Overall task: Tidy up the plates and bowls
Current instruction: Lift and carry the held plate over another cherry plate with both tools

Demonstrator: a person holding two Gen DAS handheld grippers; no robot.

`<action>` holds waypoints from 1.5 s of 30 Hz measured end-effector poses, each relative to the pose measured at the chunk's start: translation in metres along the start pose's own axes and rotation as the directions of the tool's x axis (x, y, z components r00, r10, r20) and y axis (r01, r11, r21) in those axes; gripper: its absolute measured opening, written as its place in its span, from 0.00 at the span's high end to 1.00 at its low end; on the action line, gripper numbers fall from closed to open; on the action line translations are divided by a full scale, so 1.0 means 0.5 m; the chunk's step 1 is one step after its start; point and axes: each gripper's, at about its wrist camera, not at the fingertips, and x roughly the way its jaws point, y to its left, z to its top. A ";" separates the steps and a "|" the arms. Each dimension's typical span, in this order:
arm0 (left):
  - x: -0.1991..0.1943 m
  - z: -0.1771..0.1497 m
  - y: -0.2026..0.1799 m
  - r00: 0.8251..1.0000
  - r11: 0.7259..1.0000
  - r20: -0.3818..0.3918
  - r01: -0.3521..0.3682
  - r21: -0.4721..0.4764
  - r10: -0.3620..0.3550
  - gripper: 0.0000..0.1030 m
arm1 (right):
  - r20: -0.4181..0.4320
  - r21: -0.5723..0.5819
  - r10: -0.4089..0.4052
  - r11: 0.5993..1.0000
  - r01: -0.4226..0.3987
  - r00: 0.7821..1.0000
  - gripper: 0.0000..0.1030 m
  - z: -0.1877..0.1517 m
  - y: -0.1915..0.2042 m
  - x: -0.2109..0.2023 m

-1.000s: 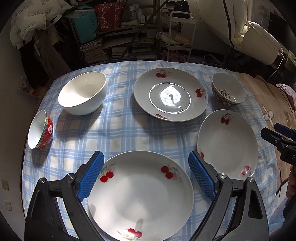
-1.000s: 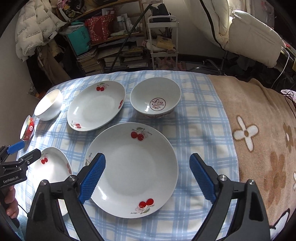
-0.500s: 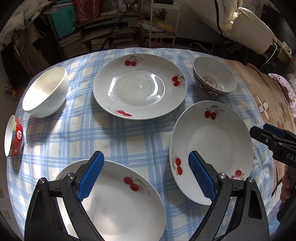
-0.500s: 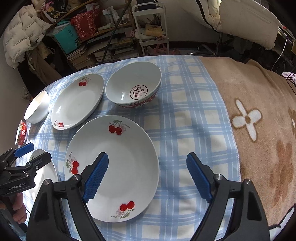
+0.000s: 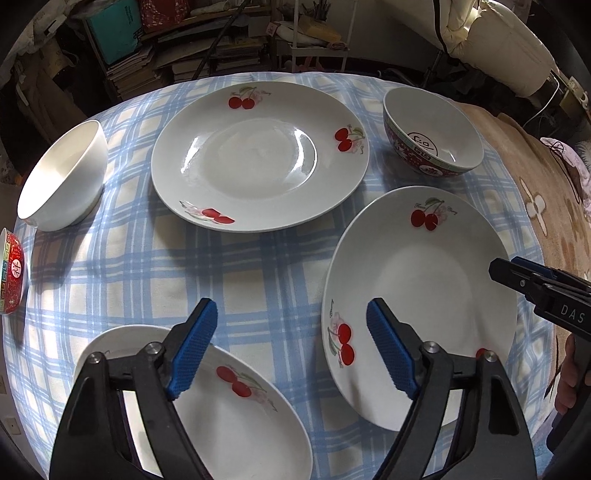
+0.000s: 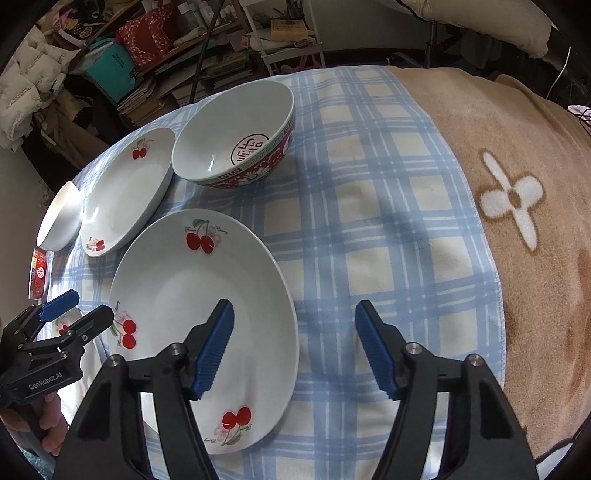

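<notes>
Three white cherry plates lie on a blue plaid cloth: a far plate [image 5: 258, 155], a right plate [image 5: 421, 295] and a near plate [image 5: 229, 410]. A large white bowl [image 5: 62, 177] stands at the left, a small red bowl [image 5: 11, 269] at the left edge, and a red-patterned bowl [image 5: 432, 133] at the far right. My left gripper [image 5: 291, 347] is open and empty, between the near and right plates. My right gripper [image 6: 293, 343] is open and empty over the right plate's [image 6: 199, 317] right rim. The red-patterned bowl [image 6: 236, 136] stands beyond it.
A tan flowered blanket [image 6: 517, 192] covers the surface to the right of the plaid cloth [image 6: 369, 206]. Cluttered shelves with books [image 5: 147, 59] and a white rack [image 5: 314, 33] stand behind the table. A white chair [image 5: 498, 40] stands at the back right.
Both grippers have moved forward and lower toward the right plate, and their jaws have narrowed somewhat. The dishes have not moved.
</notes>
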 end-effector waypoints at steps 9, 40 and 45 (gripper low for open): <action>0.043 -0.009 0.001 0.992 0.992 -0.058 0.107 -0.063 -0.111 0.73 | -0.049 0.065 0.097 0.994 -0.093 0.994 0.88 -0.002 -0.022 0.021; -0.068 -0.023 0.014 0.995 0.994 -0.009 0.099 -0.055 -0.100 0.86 | 0.034 0.030 0.151 0.988 -0.152 0.988 0.88 -0.028 0.024 -0.057; -0.104 -0.039 0.043 0.997 0.994 0.005 0.083 -0.070 -0.083 0.86 | 0.057 0.010 0.173 0.985 -0.174 0.983 0.88 -0.038 0.056 -0.077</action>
